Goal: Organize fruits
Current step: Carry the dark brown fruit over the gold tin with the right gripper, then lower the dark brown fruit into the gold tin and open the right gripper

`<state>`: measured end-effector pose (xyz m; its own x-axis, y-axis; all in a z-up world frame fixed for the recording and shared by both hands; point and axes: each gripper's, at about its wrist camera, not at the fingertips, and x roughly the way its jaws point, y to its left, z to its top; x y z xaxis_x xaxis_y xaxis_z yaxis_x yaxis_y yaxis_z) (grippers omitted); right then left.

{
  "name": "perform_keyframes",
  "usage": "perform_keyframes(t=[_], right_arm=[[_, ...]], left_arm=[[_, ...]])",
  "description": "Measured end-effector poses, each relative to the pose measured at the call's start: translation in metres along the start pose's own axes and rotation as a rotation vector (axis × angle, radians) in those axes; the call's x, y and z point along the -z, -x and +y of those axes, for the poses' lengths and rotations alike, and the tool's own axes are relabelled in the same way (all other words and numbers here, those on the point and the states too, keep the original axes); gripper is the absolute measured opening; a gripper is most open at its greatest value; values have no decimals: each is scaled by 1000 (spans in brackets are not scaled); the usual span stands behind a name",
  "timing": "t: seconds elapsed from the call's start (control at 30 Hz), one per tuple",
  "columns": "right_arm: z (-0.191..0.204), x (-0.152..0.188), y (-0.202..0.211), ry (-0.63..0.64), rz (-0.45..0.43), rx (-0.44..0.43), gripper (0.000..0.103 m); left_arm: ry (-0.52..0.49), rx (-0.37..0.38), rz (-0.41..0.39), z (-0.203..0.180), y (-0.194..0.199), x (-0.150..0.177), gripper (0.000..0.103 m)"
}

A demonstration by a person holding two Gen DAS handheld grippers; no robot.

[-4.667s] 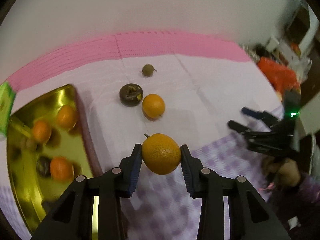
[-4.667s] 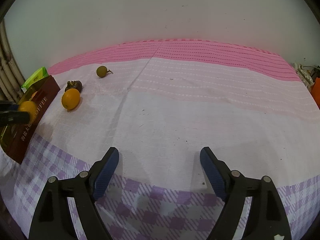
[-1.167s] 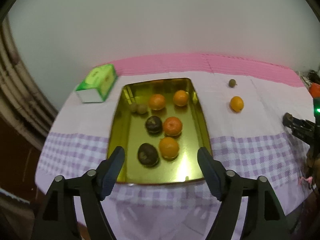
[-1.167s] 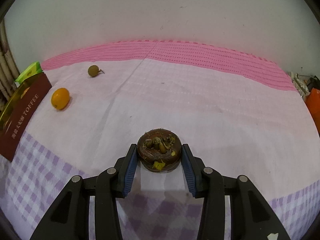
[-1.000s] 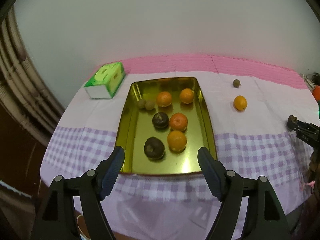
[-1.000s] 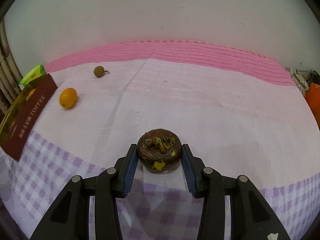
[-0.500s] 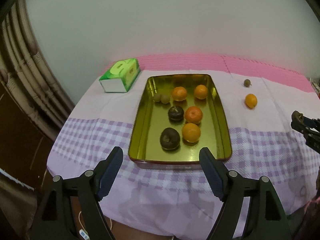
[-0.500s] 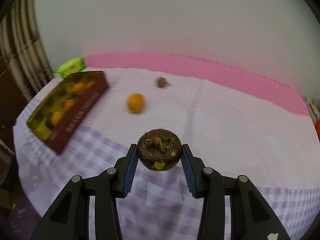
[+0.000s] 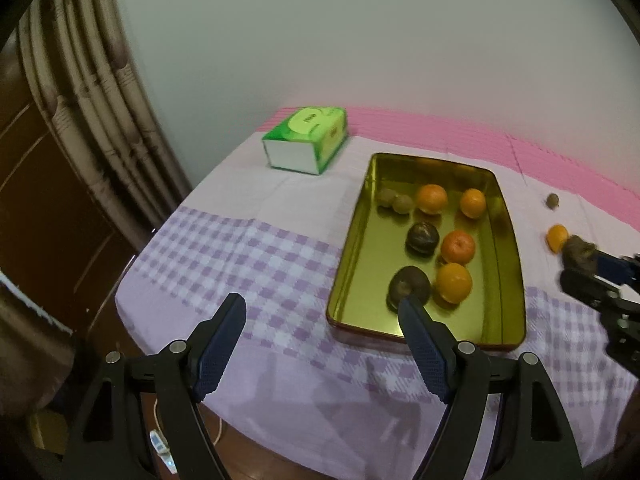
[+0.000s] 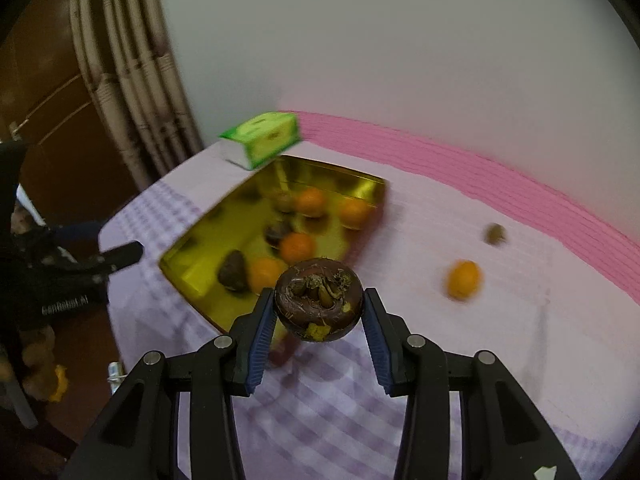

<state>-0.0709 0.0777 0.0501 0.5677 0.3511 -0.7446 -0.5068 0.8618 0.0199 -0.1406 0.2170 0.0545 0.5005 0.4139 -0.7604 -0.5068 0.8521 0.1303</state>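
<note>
My right gripper [image 10: 319,316] is shut on a dark brown mangosteen [image 10: 319,299] and holds it above the table, near the front right corner of the gold tray [image 10: 192,240]. It also shows at the right edge of the left wrist view [image 9: 576,258]. My left gripper [image 9: 320,328] is open and empty, pulled back above the table's front edge, left of the gold tray [image 9: 356,240]. The tray holds several oranges, two dark mangosteens and two small brown fruits. An orange [image 10: 463,279] and a small brown fruit [image 10: 495,234] lie on the cloth right of the tray.
A green tissue box [image 9: 306,142] stands behind the tray at the back left. The table has a pink and purple-checked cloth [image 9: 256,256] and a white wall behind. Curtains and a wooden door [image 9: 48,184] are off the table's left side.
My right gripper has carried the mangosteen left toward the tray, which now looks much closer. My left gripper has pulled further back and left, staying open.
</note>
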Motion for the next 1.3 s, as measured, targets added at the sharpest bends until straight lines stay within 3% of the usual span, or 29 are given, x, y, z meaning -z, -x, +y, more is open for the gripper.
perform_keyframes(t=[0.2,0.63,1.3], right_arm=[[30,-33,-43,6,42,-96,40],[53,-63,-125,-9,151,-114,40],[61,-72,-154,-25,199,-108,41]], left_arm=[[9,-40,-2,7,-1,-2,80],[13,-21,44,7,-10,-2,80],[27,-12,72,11,-17,-3,80]])
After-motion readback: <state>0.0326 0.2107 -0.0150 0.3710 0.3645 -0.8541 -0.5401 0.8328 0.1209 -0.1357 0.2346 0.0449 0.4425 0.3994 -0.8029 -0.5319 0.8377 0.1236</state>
